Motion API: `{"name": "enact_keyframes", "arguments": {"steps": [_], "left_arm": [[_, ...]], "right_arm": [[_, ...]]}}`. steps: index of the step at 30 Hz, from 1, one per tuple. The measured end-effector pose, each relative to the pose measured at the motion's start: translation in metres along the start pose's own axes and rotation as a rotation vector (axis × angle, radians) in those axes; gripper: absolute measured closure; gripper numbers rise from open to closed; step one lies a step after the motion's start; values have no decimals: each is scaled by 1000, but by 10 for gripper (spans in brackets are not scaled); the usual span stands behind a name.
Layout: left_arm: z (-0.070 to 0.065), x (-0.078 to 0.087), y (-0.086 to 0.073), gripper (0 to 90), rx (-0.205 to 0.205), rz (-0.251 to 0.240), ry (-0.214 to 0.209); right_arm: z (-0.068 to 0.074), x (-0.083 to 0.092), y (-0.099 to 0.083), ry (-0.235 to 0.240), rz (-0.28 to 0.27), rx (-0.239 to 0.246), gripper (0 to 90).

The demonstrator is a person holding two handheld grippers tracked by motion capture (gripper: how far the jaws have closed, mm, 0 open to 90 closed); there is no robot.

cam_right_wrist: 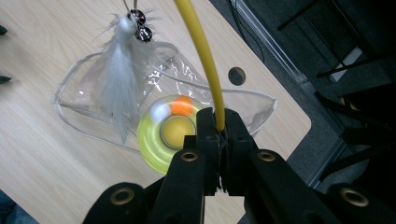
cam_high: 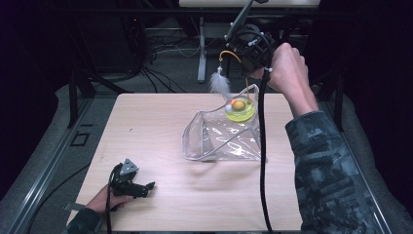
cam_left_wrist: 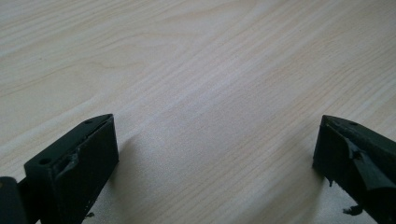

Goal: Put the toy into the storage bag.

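Right gripper [cam_right_wrist: 219,128] is pinched tight on the yellow wand [cam_right_wrist: 201,51] of a cat toy, up over the far right part of the counter [cam_high: 160,195], close to its back edge. Its yellow disc base [cam_high: 240,110] hangs just below, at the clear pouch [cam_high: 221,139] mouth, white feather [cam_right_wrist: 116,70] dangling beside. Left gripper [cam_left_wrist: 215,154] sits spread wide near the front-left corner, tons of bare counter between them.

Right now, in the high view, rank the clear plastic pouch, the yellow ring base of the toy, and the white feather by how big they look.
1. Clear plastic pouch, by far the largest.
2. Yellow ring base.
3. White feather, slightly smaller; it hangs above the table, nearer the camera, so this last ranking is unsure.
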State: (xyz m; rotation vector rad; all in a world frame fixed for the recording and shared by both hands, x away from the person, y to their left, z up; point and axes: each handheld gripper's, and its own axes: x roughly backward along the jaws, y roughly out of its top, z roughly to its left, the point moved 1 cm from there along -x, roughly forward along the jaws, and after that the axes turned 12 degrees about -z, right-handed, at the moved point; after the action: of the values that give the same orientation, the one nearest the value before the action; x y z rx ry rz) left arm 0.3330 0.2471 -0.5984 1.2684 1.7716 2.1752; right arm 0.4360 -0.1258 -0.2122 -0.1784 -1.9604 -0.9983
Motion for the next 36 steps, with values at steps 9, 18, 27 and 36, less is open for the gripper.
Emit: {"name": "enact_keyframes", "arguments": {"steps": [9,18,27,36], "left_arm": [[0,0,0,0,0,0,0],[0,0,0,0,0,0,0],[0,0,0,0,0,0,0],[0,0,0,0,0,0,0]], "right_arm": [[3,-20,-4,13,3,-16,877],[0,-33,-11,24,11,-33,877],[-1,-53,-23,47,23,-63,877],[-1,-70,-42,62,43,-81,877]]}}
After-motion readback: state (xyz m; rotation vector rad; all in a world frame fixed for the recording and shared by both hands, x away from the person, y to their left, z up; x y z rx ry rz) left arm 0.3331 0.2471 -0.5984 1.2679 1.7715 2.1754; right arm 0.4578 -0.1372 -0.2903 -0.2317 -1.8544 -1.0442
